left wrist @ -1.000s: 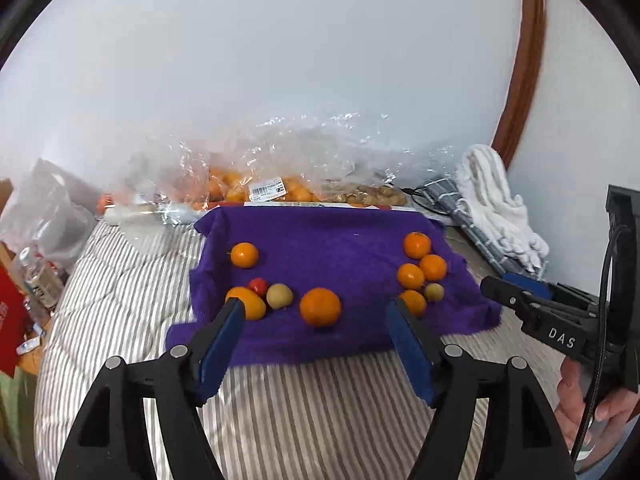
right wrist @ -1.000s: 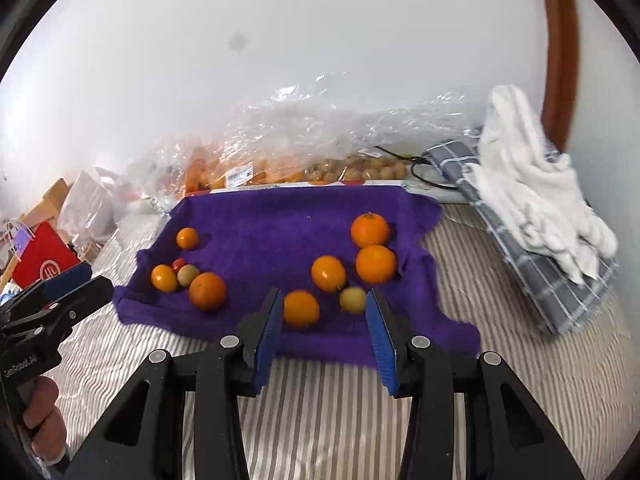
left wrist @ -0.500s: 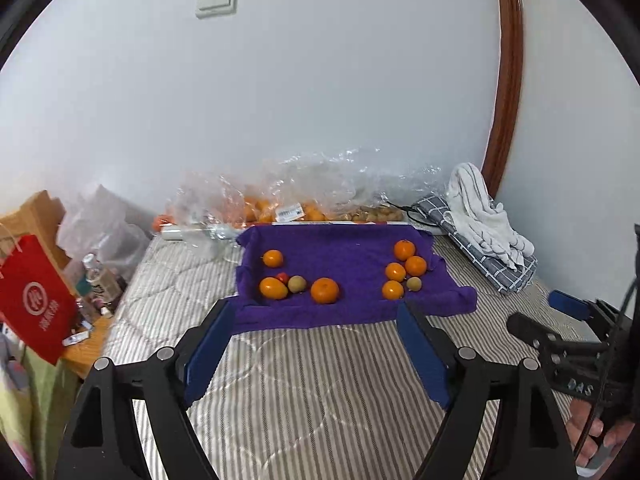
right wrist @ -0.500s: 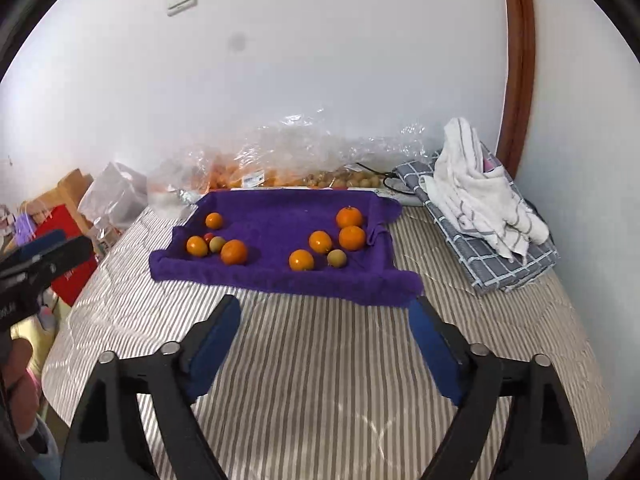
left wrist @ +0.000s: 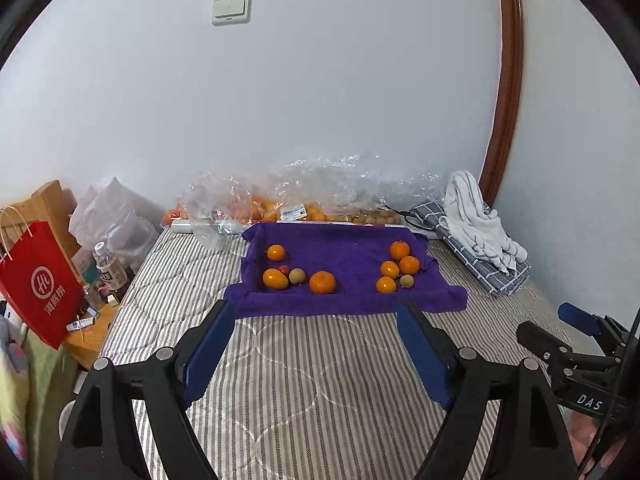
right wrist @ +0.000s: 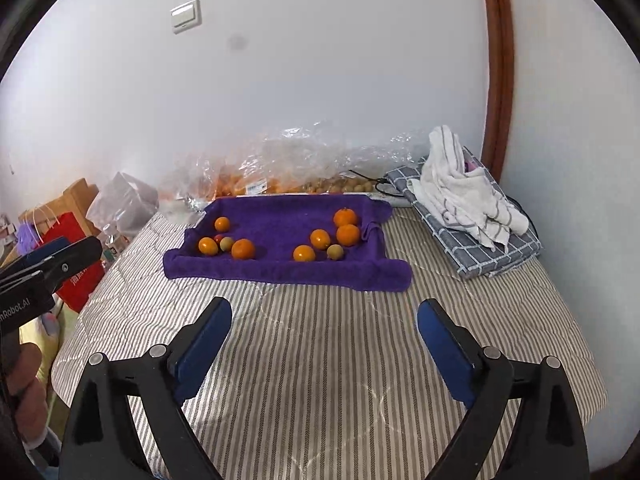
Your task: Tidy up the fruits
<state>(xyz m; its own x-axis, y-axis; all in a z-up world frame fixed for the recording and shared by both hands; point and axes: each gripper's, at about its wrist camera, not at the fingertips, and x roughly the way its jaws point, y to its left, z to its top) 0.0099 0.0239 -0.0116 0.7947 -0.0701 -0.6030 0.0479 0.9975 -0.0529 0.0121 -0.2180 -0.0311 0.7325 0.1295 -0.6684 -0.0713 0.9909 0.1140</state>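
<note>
Fruits (left wrist: 322,282) on towel (left wrist: 344,248); tomato (left wrist: 283,269) clearer left cam.

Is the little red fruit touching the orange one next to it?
Cannot tell. In both wrist views the red fruit sits partly hidden behind the orange fruit; neither shows contact or a gap.

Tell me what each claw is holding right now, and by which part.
Nothing is held. The left claw and the right claw are both open and empty above the striped bedcover, well short of the fruits on the purple towel.
</note>
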